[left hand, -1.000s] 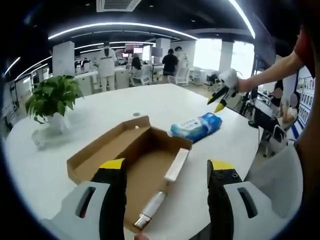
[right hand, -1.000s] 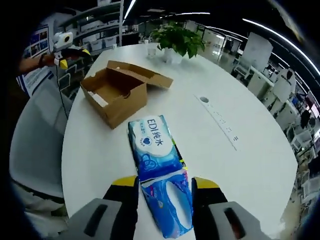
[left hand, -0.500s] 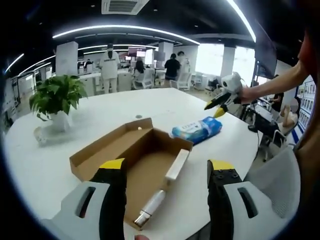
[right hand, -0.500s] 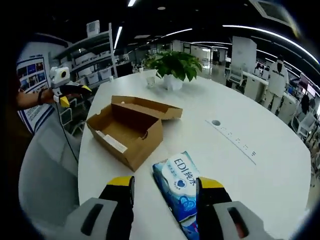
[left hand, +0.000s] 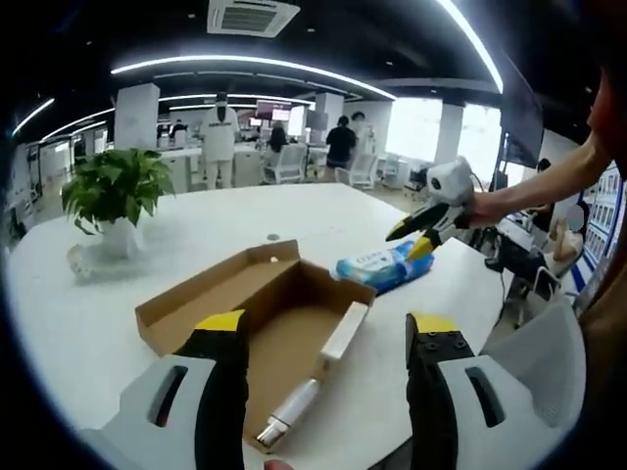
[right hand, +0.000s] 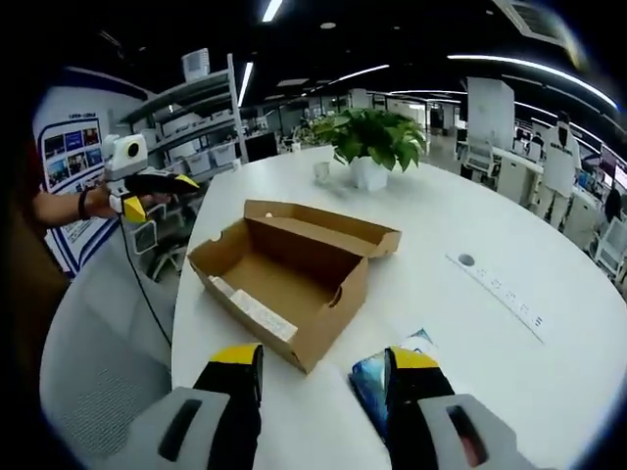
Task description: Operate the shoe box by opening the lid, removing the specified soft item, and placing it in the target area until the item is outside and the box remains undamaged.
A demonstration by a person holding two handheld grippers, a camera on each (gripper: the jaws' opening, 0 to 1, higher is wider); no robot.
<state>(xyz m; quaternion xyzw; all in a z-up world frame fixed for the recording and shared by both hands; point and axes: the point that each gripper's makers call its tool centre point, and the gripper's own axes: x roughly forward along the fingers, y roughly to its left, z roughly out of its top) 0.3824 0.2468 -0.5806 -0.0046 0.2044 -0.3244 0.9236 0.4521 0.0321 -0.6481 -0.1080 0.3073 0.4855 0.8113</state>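
1. Definitely an open-plan office: big white round meeting table point(left hand: 294, 211) with a potted plant point(left hand: 110, 191) on it.
2. Rows of desks and white office chairs point(left hand: 358, 168) at the back, with people point(left hand: 218, 137) standing around them.
3. Long curved ceiling light strips point(left hand: 245, 64) and a ceiling air vent point(left hand: 253, 15).
4. Metal storage shelving point(right hand: 196, 122) and a printed poster board point(right hand: 71, 162) along one side.

So the right tool point(left hand: 419, 231) has let go of the blue wipes pack point(left hand: 380, 267) and pulled back off it, jaws apart and lifted clear. The pack's now sitting on the counter point(left hand: 196, 230) right beside the open shoe box point(right hand: 294, 269).
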